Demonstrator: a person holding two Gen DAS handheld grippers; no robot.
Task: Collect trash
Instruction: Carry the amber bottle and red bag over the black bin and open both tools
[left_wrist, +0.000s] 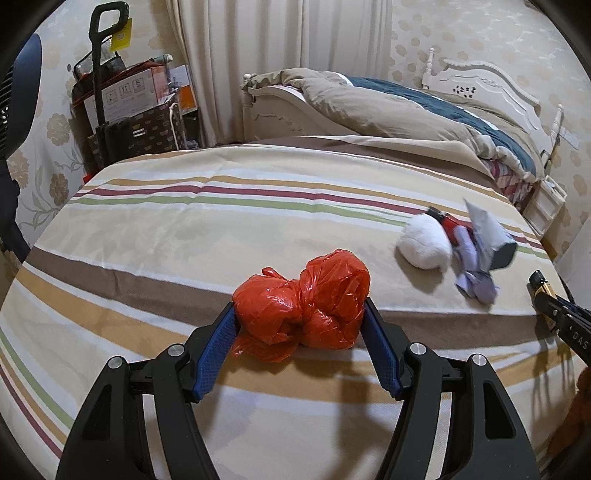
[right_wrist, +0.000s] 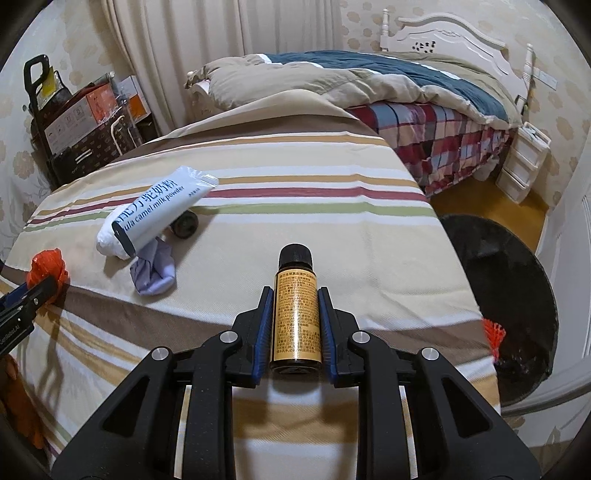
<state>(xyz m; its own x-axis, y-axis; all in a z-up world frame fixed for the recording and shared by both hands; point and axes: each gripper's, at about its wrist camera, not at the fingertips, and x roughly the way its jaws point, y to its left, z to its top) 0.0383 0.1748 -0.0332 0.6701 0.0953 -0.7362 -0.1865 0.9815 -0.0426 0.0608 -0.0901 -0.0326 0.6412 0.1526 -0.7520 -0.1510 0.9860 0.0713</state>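
My left gripper (left_wrist: 300, 308) is shut on a crumpled orange plastic bag (left_wrist: 303, 308), just above the striped cloth (left_wrist: 184, 229). My right gripper (right_wrist: 295, 295) is shut on a small brown bottle (right_wrist: 295, 314) with a gold label and black cap; the bottle's tip also shows at the right edge of the left wrist view (left_wrist: 540, 286). On the cloth lie a white wad (left_wrist: 424, 242), a crumpled lilac piece (left_wrist: 474, 273), a white camel milk powder sachet (right_wrist: 159, 210) and a small red and black item (left_wrist: 445, 219). The orange bag also shows in the right wrist view (right_wrist: 48, 267).
A black bin (right_wrist: 509, 288) stands on the floor to the right of the cloth-covered surface. Behind it is a bed with a quilt (right_wrist: 369, 81) and a white drawer unit (right_wrist: 524, 162). Boxes and a trolley (left_wrist: 125, 110) stand at the back left.
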